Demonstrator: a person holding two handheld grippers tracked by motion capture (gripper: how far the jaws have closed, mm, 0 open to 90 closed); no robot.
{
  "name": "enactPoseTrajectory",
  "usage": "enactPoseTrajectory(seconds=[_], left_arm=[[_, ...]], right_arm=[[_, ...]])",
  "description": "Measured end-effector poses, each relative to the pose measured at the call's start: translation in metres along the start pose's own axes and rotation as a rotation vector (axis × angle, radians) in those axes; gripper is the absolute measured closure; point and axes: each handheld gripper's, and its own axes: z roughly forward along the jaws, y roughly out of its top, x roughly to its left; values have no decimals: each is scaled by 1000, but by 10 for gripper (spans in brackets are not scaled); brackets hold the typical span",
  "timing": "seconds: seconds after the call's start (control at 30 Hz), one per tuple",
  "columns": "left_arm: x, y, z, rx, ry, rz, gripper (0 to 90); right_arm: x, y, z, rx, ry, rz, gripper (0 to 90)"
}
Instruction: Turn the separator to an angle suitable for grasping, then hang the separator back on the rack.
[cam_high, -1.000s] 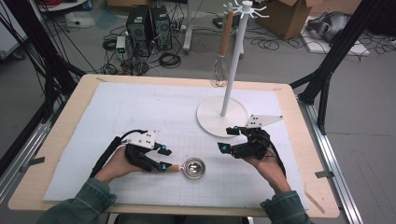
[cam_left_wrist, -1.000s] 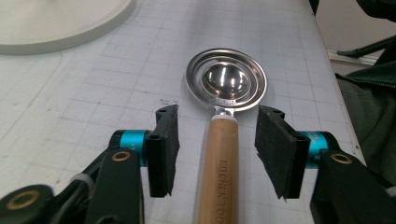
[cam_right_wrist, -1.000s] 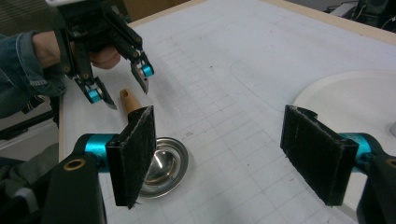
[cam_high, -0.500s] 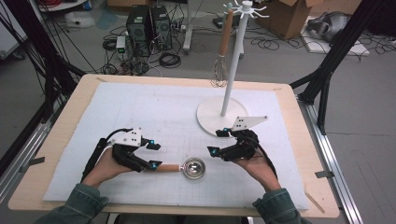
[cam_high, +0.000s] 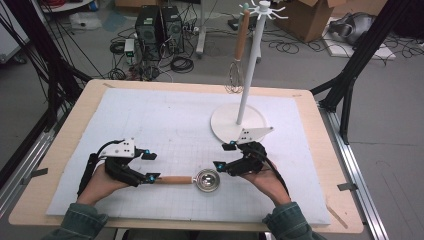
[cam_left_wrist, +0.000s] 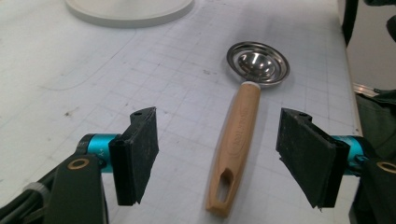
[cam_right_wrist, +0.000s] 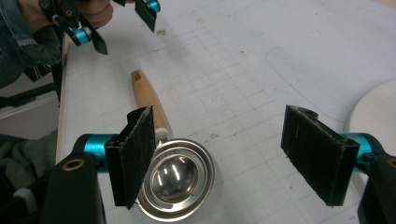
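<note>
Denim sleeves entered from the near edge of the pale wooden counter (cam_high: 60, 150), which carried a white gridded mat (cam_high: 175, 125). At the left, the left hand-held gripper (cam_high: 149, 166) sat low over the mat with its jaws spread wide and nothing between the pads; in the left gripper view the two black foam pads (cam_left_wrist: 140, 154) stood well apart on either side of the handle's near end, touching neither it nor the mat. Between the two hands lay the wooden-handled steel measuring scoop (cam_high: 192, 180), flat on the mat near the front edge, its light handle pointing toward the left hand-held gripper and its round shiny bowl (cam_high: 207, 180) turned upward toward the right. The handle's end had a slotted hanging hole (cam_left_wrist: 224, 184). Just right of the bowl, the right hand-held gripper (cam_high: 224, 155) was likewise wide open and empty; in the right gripper view its left pad (cam_right_wrist: 135, 154) stood beside the bowl's rim, though contact could not be judged. Farther back and right stood a white utensil stand with a round base (cam_high: 240, 125), a wooden-handled wire whisk (cam_high: 237, 55) hanging from its top hooks.
</note>
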Motion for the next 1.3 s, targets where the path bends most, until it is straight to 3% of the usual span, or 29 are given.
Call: enactPoseTrajectory(seconds=[0.2, 0.7, 1.1, 1.3], left_arm=[[4, -5, -7, 5, 28, -15, 281], [7, -7, -15, -6, 55, -24, 263], [6, -6, -15, 0, 56, -22, 259], [7, -7, -15, -4, 51, -29, 258]], right_arm=[[3, 1, 10, 15, 13, -10, 258], [15, 4, 62, 112, 98, -49, 285], [25, 1, 91, 199, 160, -114, 384], [28, 2, 99, 228, 168, -135, 444]])
